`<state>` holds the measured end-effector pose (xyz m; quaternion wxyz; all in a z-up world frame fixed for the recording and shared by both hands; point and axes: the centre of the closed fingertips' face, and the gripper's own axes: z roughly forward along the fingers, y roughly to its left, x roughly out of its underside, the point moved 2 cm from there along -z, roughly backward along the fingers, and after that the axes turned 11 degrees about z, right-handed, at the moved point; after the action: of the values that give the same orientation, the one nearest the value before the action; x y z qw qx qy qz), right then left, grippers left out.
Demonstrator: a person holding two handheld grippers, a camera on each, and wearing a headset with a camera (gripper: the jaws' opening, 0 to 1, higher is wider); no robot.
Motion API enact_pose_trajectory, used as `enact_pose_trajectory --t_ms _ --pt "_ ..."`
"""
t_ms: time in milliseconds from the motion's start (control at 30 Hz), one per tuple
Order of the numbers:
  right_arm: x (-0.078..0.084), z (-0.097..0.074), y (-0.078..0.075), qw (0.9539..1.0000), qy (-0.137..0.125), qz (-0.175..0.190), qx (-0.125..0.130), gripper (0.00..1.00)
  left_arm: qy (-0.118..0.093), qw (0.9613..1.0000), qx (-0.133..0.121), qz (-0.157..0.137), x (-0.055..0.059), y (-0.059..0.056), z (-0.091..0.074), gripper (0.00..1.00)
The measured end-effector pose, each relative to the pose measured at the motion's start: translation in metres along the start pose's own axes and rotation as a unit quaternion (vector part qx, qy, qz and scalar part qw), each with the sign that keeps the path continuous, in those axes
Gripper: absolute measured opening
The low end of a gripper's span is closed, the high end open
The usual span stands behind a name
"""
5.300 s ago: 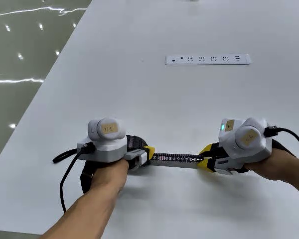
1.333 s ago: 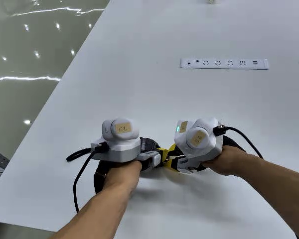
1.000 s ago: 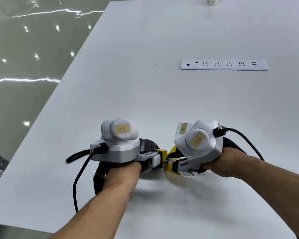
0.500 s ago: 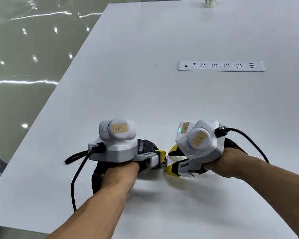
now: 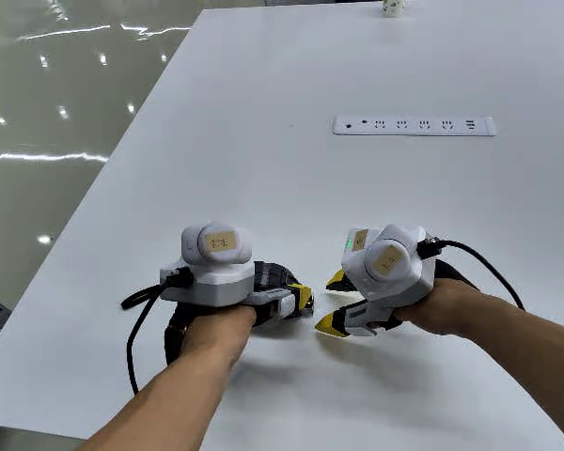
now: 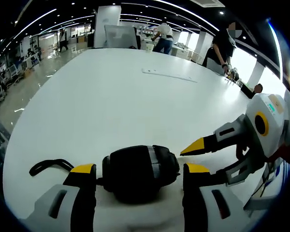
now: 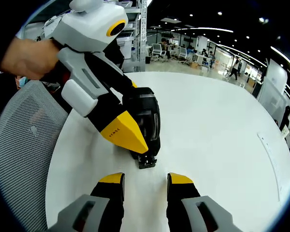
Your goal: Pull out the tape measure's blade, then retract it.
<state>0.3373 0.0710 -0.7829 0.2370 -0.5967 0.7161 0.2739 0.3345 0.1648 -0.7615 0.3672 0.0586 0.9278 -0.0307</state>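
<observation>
Right hand-held gripper [image 5: 332,303] has withdrawn, seemingly just beside the tape measure [image 5: 278,283].

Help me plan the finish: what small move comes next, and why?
Probably open the left gripper and release the tape measure: only its hook shows past the case, so the blade looks fully retracted, and the right gripper is open, clear of it.

Bright overhead light, glare on the floor [image 5: 47,94], sharp focus, fisheye-bent edges.
</observation>
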Motion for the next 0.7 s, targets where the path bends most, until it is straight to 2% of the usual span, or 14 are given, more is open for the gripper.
enact_pose_trajectory --t_ms 700 --pt "0.023 -0.032 -0.004 0.9996 -0.008 0.021 0.018 0.41 0.004 0.9985 0.030 0.046 0.004 -0.004 -0.006 0.74"
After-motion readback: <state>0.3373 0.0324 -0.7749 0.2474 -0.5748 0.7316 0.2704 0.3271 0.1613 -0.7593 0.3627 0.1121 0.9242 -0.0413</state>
